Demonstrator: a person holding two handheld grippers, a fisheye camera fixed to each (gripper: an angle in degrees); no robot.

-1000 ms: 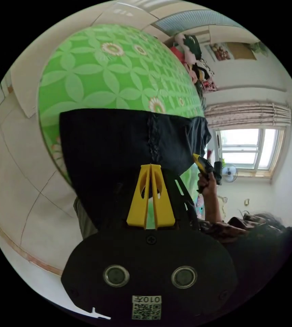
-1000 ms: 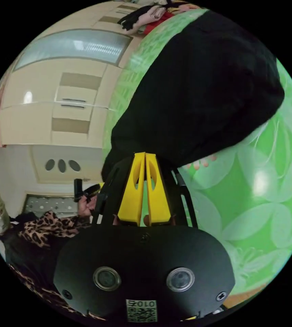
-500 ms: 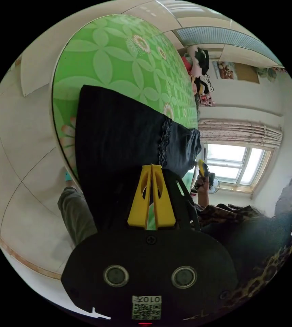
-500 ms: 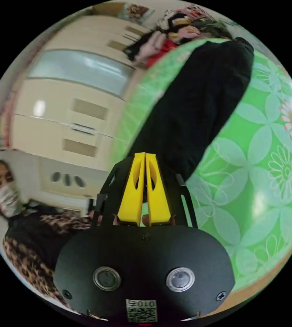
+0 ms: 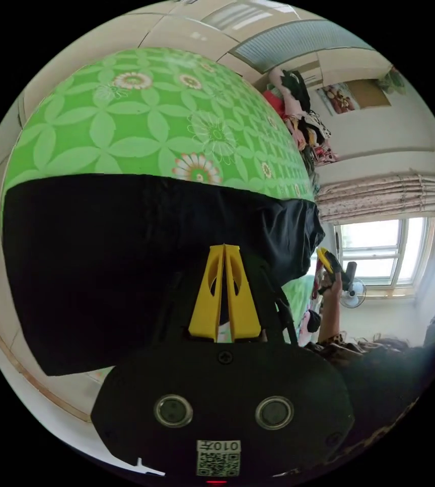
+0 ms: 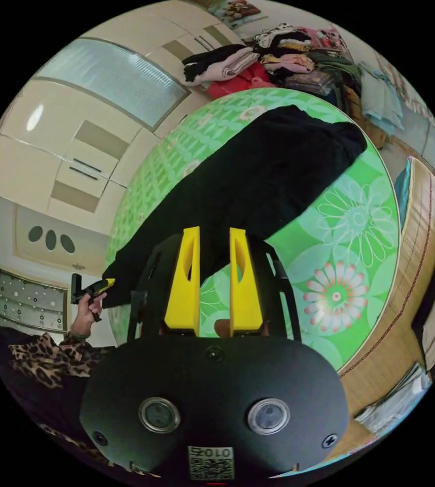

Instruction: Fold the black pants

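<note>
The black pants [image 6: 258,172] lie stretched in a long strip across the green flowered table cover [image 6: 349,253]. My right gripper [image 6: 212,231] is open just above the near edge of the pants, with nothing between its jaws. It also appears in the left gripper view as a yellow tip [image 5: 326,258] held in a hand, just off the gathered end of the pants. My left gripper [image 5: 224,247] has its jaws pressed together on the edge of the black pants [image 5: 126,253]. In the right gripper view the left gripper [image 6: 101,286] sits at the far end of the strip.
A pile of folded clothes [image 6: 278,61] lies at the far side of the table, also visible as a pile [image 5: 298,111]. A woven mat [image 6: 420,284] lies beyond the table edge. A window [image 5: 374,253] and fan [image 5: 352,294] stand behind the person's leopard-print sleeve [image 6: 45,350].
The right gripper has opened and let go of the pants, which now lie flat on the green cover. The left gripper stays shut on its end.
</note>
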